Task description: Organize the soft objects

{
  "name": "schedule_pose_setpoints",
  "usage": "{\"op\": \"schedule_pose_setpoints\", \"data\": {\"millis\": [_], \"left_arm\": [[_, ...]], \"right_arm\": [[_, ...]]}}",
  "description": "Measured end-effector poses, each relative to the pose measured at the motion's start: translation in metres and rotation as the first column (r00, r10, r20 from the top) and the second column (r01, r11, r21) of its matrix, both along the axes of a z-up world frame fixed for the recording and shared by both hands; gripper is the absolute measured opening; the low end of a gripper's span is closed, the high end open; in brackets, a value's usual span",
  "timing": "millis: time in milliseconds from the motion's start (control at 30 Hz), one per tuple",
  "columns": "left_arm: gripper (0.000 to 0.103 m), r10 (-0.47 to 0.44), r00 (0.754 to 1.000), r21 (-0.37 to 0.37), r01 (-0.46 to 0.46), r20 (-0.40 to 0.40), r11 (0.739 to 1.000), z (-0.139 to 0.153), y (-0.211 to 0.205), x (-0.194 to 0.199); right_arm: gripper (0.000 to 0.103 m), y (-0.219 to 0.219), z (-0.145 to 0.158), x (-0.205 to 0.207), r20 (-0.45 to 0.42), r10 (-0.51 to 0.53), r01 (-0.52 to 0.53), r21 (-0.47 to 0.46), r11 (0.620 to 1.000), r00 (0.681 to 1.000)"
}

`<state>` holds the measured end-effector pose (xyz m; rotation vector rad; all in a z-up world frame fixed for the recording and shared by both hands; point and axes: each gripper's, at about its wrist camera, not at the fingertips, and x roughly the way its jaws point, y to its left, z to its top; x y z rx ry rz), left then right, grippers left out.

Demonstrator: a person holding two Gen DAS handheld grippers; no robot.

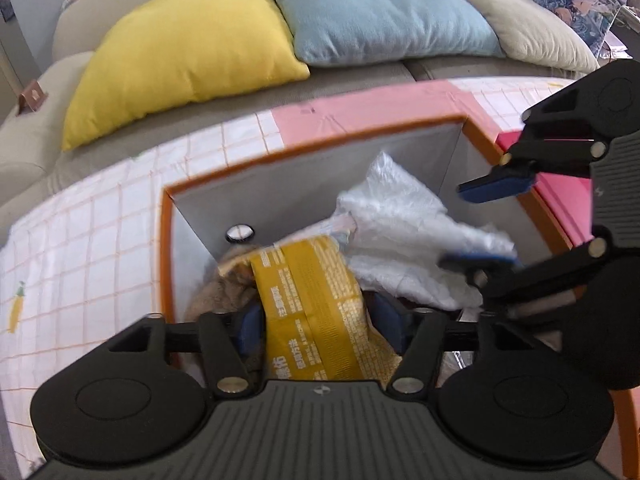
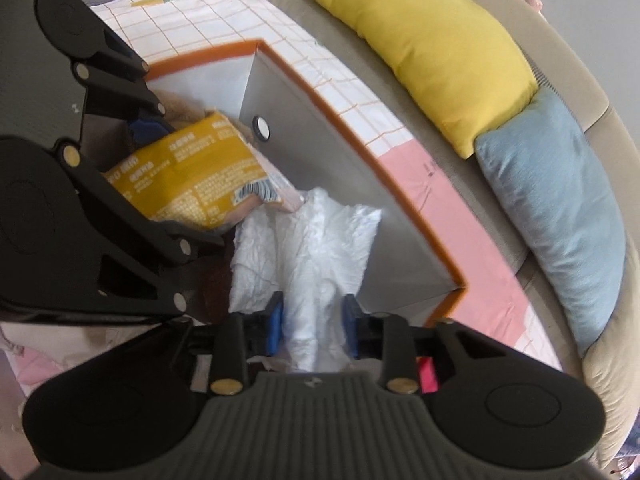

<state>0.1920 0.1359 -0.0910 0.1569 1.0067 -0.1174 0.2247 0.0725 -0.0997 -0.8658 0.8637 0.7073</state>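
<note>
I'm dropping soft items into the orange-rimmed grey fabric bin (image 1: pixel 400 152); left gripper (image 1: pixel 316 320) released around the yellow printed pouch (image 1: pixel 312 300); right gripper (image 2: pixel 312 326) released astride the crinkled white plastic bag (image 2: pixel 308 248), both inside it.

We see our right tongs (image 2: pixel 312 326) parted around a white crinkled bag (image 2: pixel 308 248) inside the orange-rimmed box (image 2: pixel 344 120). At left, our left tongs (image 2: pixel 172 178) straddle a yellow packet (image 2: pixel 188 172). Far right, a yellow pillow (image 2: pixel 432 48) touches a blue pillow (image 2: pixel 556 208).
</note>
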Motion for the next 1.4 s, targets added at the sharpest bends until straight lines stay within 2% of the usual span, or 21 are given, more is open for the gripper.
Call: {"op": "schedule_pose_setpoints", "data": {"millis": [167,233,300,400,500,600,733,867,1000,1067,1167,1233,1300,1400], "left_arm": [[0.083,-0.033,0.999,0.053,0.032,0.023,0.998,0.03,-0.011,-0.009],[0.083,-0.024,0.998,0.082,0.019,0.056,0.996,0.044,-0.017,-0.017],[0.083,0.002,0.994,0.086,-0.011,0.106,0.996,0.06,-0.021,-0.028],[0.083,0.043,0.976,0.041,-0.053,0.213,0.998,0.085,-0.028,-0.054],[0.083,0.059,0.954,-0.014,-0.057,0.295,0.998,0.106,-0.036,-0.079],[0.083,0.038,0.931,0.008,-0.044,0.363,0.999,0.121,-0.053,-0.104],[0.083,0.018,0.88,0.034,-0.038,0.474,0.999,0.138,-0.076,-0.139],[0.083,0.016,0.851,0.008,-0.025,0.525,1.0,0.144,-0.1,-0.168],[0.083,0.082,0.843,-0.06,-0.059,0.532,0.996,0.142,-0.114,-0.192],[0.087,0.121,0.836,-0.073,-0.097,0.535,0.993,0.141,-0.12,-0.2],[0.093,0.181,0.823,-0.076,-0.166,0.539,0.983,0.14,-0.125,-0.209],[0.093,0.194,0.817,-0.052,-0.198,0.543,0.979,0.138,-0.126,-0.211],[0.093,0.199,0.813,-0.008,-0.232,0.548,0.973,0.136,-0.13,-0.213],[0.094,0.242,0.797,-0.044,-0.262,0.553,0.964,0.138,-0.129,-0.227]], "right_arm": [[0.056,-0.011,0.029,-0.009,0.016,0.001,-0.001,-0.013,1.0,1.0],[0.058,-0.019,0.045,-0.014,0.022,-0.011,0.011,0.011,1.0,1.0],[0.064,-0.03,0.061,-0.02,0.023,-0.037,0.036,0.046,0.998,0.999],[0.066,-0.05,0.084,-0.033,0.042,-0.081,0.076,0.107,0.991,0.996],[0.066,-0.073,0.106,-0.052,0.07,-0.131,0.117,0.178,0.977,0.989],[0.067,-0.099,0.127,-0.076,0.099,-0.182,0.151,0.258,0.954,0.978],[0.07,-0.134,0.153,-0.111,0.119,-0.268,0.206,0.379,0.902,0.956],[0.074,-0.17,0.17,-0.144,0.109,-0.373,0.269,0.513,0.815,0.922],[0.079,-0.197,0.177,-0.175,0.115,-0.452,0.317,0.564,0.763,0.884],[0.081,-0.208,0.178,-0.187,0.124,-0.499,0.341,0.588,0.733,0.858],[0.084,-0.222,0.176,-0.206,0.115,-0.571,0.379,0.64,0.668,0.813],[0.089,-0.228,0.17,-0.218,0.12,-0.621,0.402,0.665,0.63,0.774],[0.093,-0.235,0.164,-0.23,0.12,-0.663,0.438,0.662,0.608,0.739],[0.098,-0.245,0.155,-0.242,0.106,-0.694,0.474,0.657,0.586,0.712]]}}
